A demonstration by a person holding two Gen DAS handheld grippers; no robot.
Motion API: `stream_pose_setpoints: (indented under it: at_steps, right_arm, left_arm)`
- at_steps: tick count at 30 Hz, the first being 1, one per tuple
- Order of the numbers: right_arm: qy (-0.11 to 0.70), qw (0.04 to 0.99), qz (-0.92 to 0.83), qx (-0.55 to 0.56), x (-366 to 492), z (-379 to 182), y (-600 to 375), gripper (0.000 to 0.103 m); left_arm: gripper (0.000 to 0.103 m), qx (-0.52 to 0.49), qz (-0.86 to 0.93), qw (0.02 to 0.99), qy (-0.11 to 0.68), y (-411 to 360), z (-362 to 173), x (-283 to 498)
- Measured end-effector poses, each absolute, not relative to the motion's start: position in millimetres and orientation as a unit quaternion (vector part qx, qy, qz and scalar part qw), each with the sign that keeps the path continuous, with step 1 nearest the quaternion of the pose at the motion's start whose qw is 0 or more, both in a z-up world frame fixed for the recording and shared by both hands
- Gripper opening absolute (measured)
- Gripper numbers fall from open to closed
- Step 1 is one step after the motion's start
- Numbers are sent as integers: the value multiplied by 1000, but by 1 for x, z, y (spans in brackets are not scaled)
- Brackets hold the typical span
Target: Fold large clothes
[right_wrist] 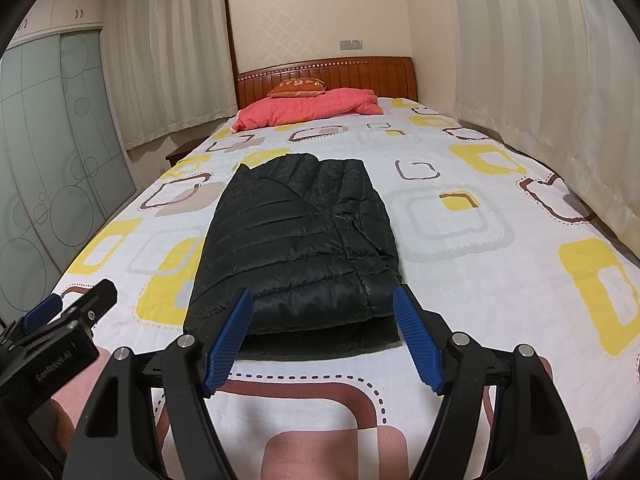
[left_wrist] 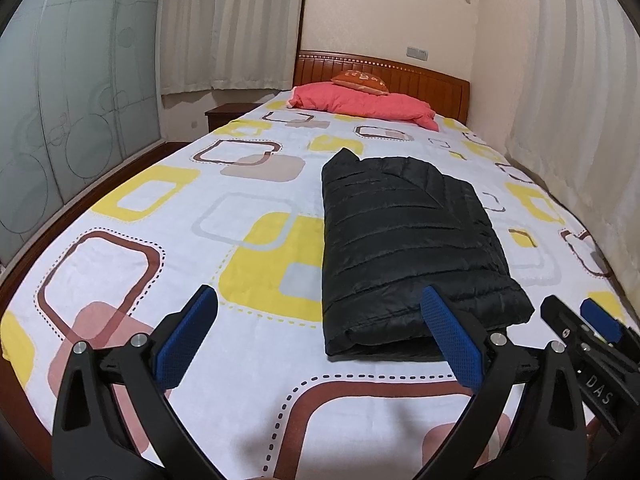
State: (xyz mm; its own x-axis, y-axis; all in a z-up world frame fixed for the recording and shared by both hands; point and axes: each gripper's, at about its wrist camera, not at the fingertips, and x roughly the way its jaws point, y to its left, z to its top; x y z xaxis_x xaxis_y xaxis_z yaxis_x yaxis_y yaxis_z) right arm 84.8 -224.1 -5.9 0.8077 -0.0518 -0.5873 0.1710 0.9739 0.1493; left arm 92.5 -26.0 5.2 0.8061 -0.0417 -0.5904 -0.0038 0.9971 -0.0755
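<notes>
While a black puffer jacket (left_wrist: 404, 248) lies folded into a long bundle on the patterned bedsheet (left_wrist: 168, 208), two hand-held grippers hover at the foot of the bed, neither touching it. Its long axis runs away from the cameras toward the wooden headboard (right_wrist: 324, 74), where a pink quilt (right_wrist: 304, 110) and an orange cushion (right_wrist: 298, 87) sit well apart from it. The bundle's near, rolled edge faces the jaws. From the right wrist view, the right gripper (right_wrist: 324, 340) is lined up squarely with that edge, its blue pads spread wide on either side of the near end and empty, so it looks the nearer of the two. From the left wrist view, the left gripper (left_wrist: 316, 336) is offset to the bundle's left; its jaws also stand wide apart and hold nothing, with only the right pad in front of the jacket's near corner. Judging by the tidy stack, the fold appears nearly complete, perhaps with one fold along the length remaining.
</notes>
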Motion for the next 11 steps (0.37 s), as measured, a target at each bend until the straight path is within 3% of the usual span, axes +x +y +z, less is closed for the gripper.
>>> stream_pose_setpoints:
  at_steps: [4,6,11]
  right_arm:
    - [306,945,-56,102,85,-9,-228,72]
    - [304,945,-57,107,85,-11,-232,80]
    - [301,944,-85,104,89,-19,-250,84]
  left_arm:
    - [101,-18,-16,951,309,-28,4,95]
    - [101,-7,0,955,297,-28,2,96]
    - [101,-25,19,943,332,-7,-18,118]
